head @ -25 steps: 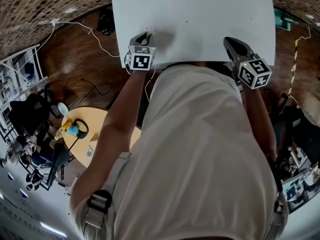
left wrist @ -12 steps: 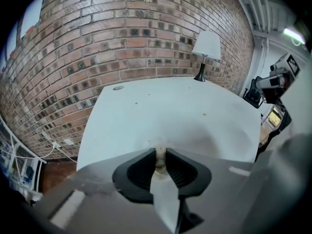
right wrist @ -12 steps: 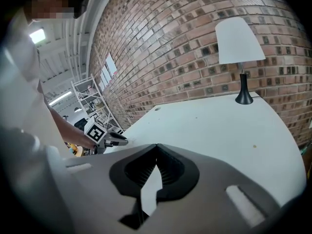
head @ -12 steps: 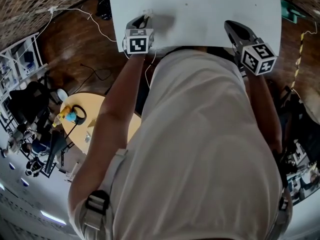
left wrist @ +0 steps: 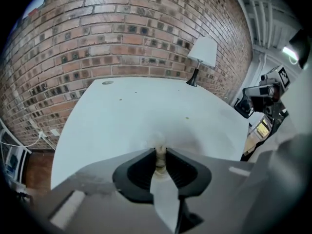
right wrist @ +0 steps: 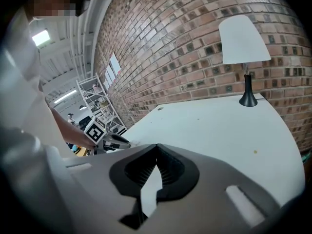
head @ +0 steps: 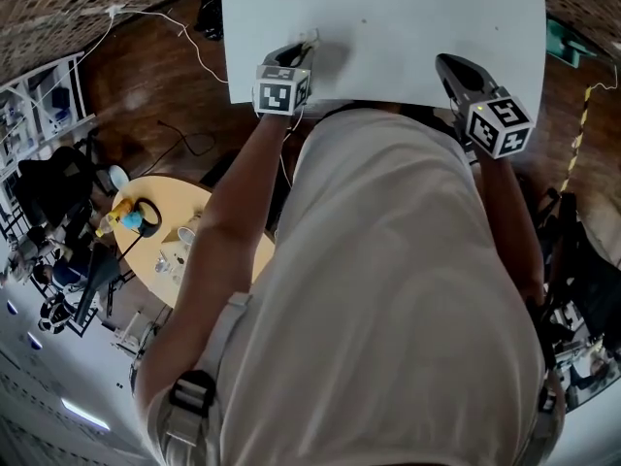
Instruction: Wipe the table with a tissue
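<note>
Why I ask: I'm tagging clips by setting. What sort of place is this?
Probably an indoor lab or workshop: a bare brick wall, metal shelving racks, and a white table with a lamp.

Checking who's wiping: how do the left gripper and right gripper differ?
The left gripper is shut on a tissue against the table; the right gripper is shut on nothing. The left gripper is at the table's left, the right gripper at its right. Both are near its front edge.

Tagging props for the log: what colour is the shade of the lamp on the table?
The shade is white; it shows best in the right gripper view.
</note>
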`<state>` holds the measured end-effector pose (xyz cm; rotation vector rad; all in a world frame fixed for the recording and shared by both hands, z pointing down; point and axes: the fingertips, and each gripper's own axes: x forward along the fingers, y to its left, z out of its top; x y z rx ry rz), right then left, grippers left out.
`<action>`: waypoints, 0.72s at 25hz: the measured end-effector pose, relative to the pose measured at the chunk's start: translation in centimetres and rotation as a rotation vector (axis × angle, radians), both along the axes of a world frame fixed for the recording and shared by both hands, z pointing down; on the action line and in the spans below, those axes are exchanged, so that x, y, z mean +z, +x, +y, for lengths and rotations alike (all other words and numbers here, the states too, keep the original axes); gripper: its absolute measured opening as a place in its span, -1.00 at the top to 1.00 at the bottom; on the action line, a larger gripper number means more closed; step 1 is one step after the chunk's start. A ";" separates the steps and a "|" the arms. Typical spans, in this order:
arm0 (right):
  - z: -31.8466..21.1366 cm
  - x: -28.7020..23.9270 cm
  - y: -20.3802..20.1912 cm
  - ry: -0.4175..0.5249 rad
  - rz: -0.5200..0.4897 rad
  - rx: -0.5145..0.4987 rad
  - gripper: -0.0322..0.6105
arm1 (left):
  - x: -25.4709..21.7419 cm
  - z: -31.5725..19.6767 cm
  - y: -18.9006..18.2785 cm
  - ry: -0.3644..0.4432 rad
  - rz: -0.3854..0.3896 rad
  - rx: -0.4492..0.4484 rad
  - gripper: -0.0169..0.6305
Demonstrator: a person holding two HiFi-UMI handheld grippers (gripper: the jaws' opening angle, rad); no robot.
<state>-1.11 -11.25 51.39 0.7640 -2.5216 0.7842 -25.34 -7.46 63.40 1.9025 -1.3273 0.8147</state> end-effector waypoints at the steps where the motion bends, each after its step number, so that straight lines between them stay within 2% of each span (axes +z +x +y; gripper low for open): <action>1: -0.3 -0.1 0.0 0.004 -0.006 -0.001 0.88 | 0.0 0.1 0.3 -0.002 0.024 -0.004 0.72; 4: -1.0 -0.4 0.2 0.014 -0.019 -0.008 0.88 | -1.2 0.1 1.9 0.027 0.120 0.010 0.72; 6: -1.4 -0.4 1.0 0.013 -0.019 -0.005 0.88 | -2.3 0.0 3.4 0.054 0.158 0.027 0.72; 12: -1.4 -0.4 2.7 0.020 -0.027 0.012 0.88 | -2.8 0.4 4.5 0.070 0.159 -0.018 0.71; 18: -1.6 -0.9 5.3 0.014 -0.032 0.023 0.88 | -3.9 -0.2 9.9 0.077 0.168 0.103 0.71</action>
